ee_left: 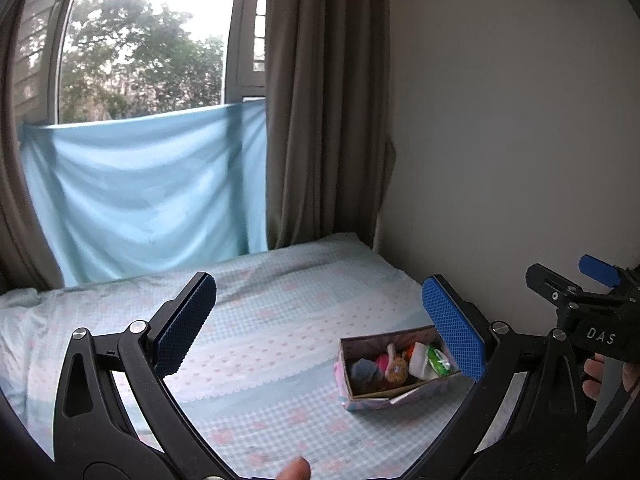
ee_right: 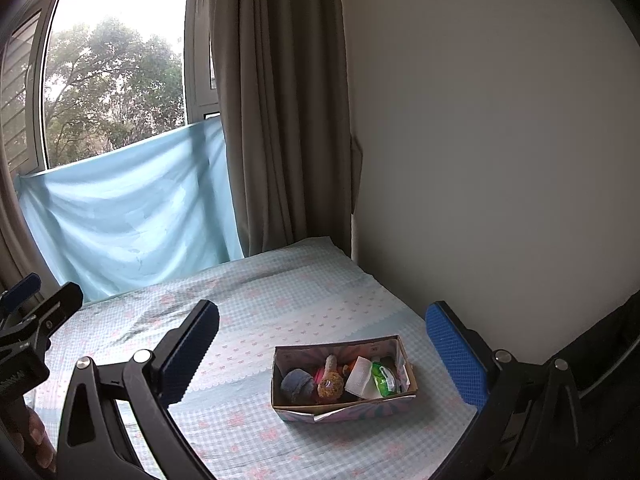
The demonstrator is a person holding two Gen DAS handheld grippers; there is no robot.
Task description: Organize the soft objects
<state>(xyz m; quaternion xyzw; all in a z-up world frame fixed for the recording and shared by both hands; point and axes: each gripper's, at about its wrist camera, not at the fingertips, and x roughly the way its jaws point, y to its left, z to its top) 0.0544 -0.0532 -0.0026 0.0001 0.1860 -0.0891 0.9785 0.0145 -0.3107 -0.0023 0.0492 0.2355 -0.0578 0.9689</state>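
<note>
Box (ee_right: 344,408) holds about six soft items; two claws spread empty.

Both views are taken from above the bed (ee_left: 280,280), looking forward and slightly down along open jaws toward the window (ee_left: 140,40) and the far right corner by the wall (ee_right: 500,140). The left wrist view is held further left; in it the box (ee_left: 396,368) is seen low right, partly covered by the right pad (ee_left: 454,328), and the right gripper (ee_left: 576,300) is caught at the right edge. In the right wrist view the box (ee_right: 344,380) is seen nearer and more central, with the left gripper (ee_right: 36,312) at the left edge. Shared by both are the box, bed, curtain (ee_right: 280,120), blue cloth (ee_right: 128,208) and window.
</note>
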